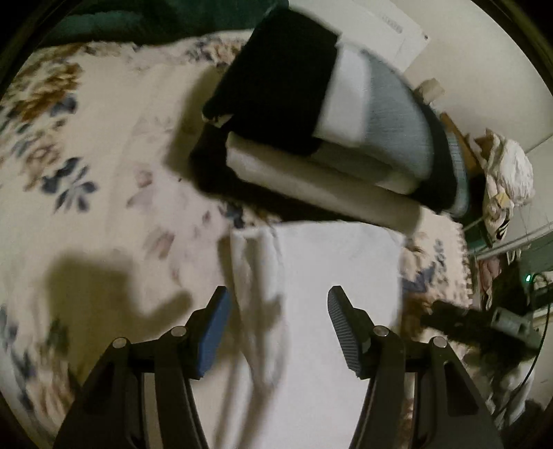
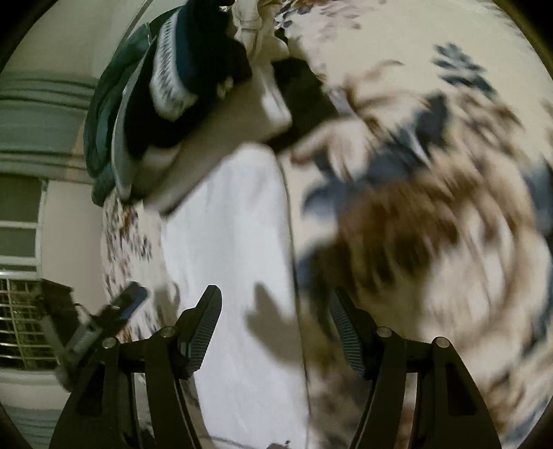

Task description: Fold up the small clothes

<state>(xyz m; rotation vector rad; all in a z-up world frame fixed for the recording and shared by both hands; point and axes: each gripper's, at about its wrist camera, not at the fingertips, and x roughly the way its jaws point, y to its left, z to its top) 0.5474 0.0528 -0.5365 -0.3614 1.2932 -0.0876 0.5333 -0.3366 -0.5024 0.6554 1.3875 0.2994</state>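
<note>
Floral bedspread (image 1: 103, 145) bears a white garment (image 1: 328, 269); no writing legible; both jaws half-open, empty.

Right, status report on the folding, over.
Left gripper open, right gripper open, both empty. White garment flat on floral bedspread. Folded stack beside it, nothing blocking.

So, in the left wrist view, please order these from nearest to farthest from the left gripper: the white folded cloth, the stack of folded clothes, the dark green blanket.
1. White folded cloth: directly below the left gripper, whose jaws stand open.
2. Stack of folded clothes, black, white and grey: just beyond the cloth, centre right.
3. Dark green blanket: at the far edge of the floral bedspread, upper left.
</note>
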